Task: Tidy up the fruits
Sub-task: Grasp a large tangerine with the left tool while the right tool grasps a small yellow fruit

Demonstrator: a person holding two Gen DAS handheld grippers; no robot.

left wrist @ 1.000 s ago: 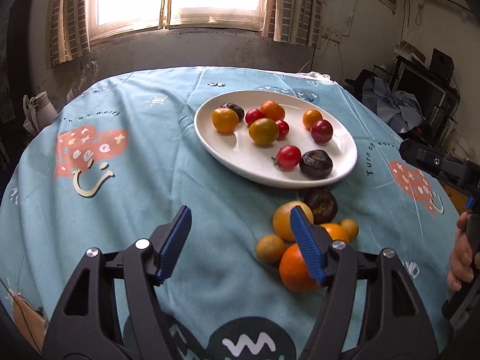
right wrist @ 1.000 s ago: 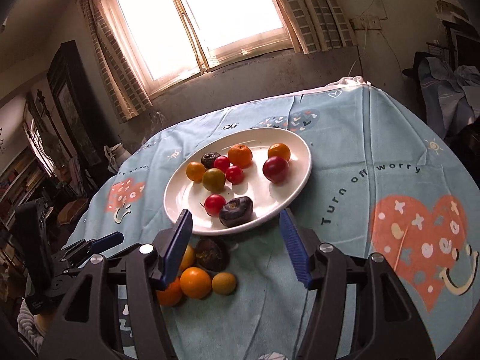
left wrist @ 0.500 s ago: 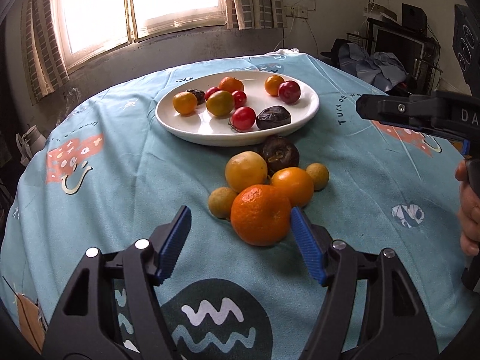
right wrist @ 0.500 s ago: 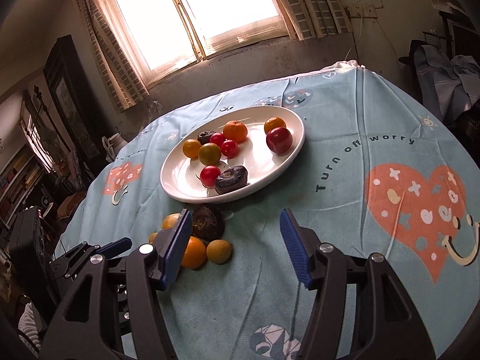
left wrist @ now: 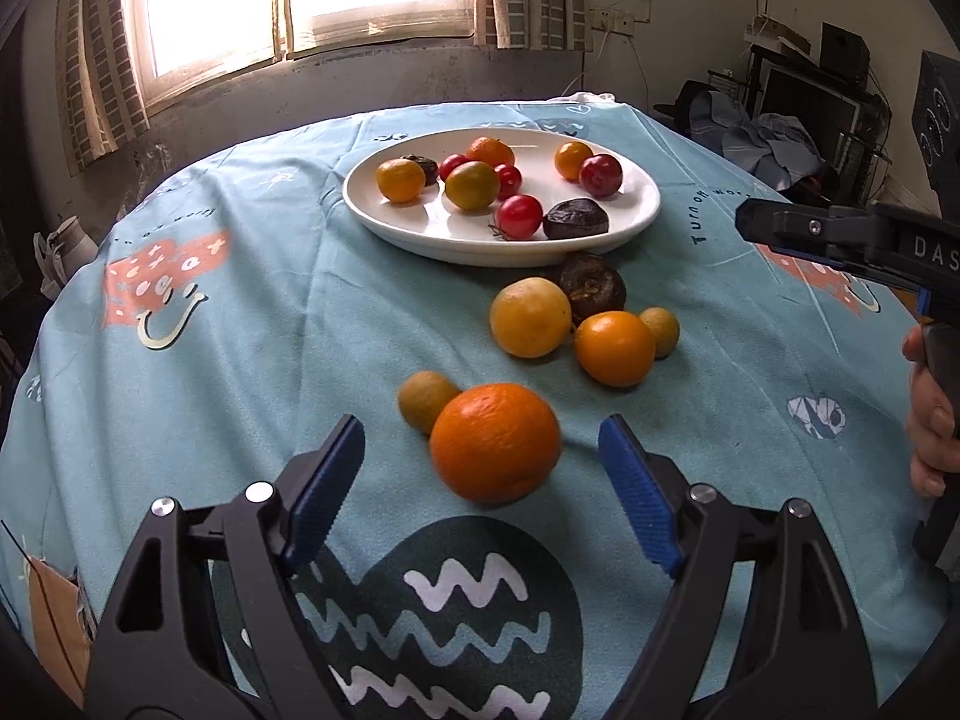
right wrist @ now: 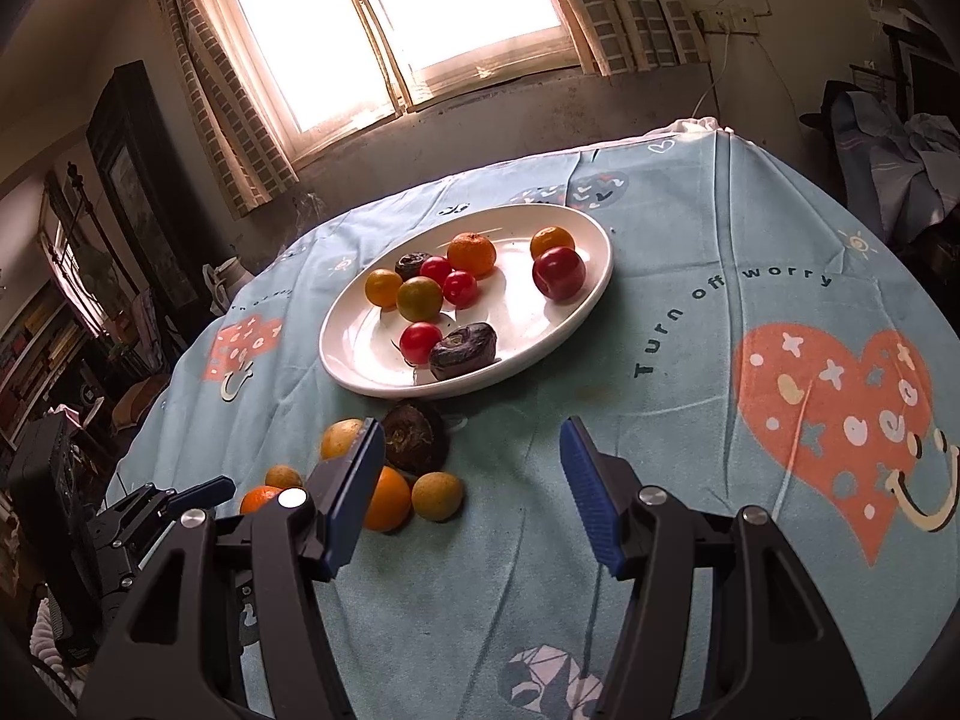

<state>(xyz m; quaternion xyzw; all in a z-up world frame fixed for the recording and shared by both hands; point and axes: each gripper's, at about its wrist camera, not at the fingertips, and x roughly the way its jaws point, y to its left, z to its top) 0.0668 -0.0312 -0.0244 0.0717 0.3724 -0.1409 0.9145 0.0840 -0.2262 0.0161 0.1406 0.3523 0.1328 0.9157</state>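
The left gripper [left wrist: 480, 480] has its fingers wide with the big orange [left wrist: 495, 443] sitting right between them on the tabletop [left wrist: 240, 360], so it should centre up, close gently, then carry it to the plate [left wrist: 636, 222] beyond the fingertips.

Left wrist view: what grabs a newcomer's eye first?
The big orange lying on the blue tablecloth, right ahead of the open left hand-held gripper. Behind it, a white plate of small tomatoes and citrus sits mid-table, with a loose cluster of fruit beside its near rim, including a dark wrinkled fruit.
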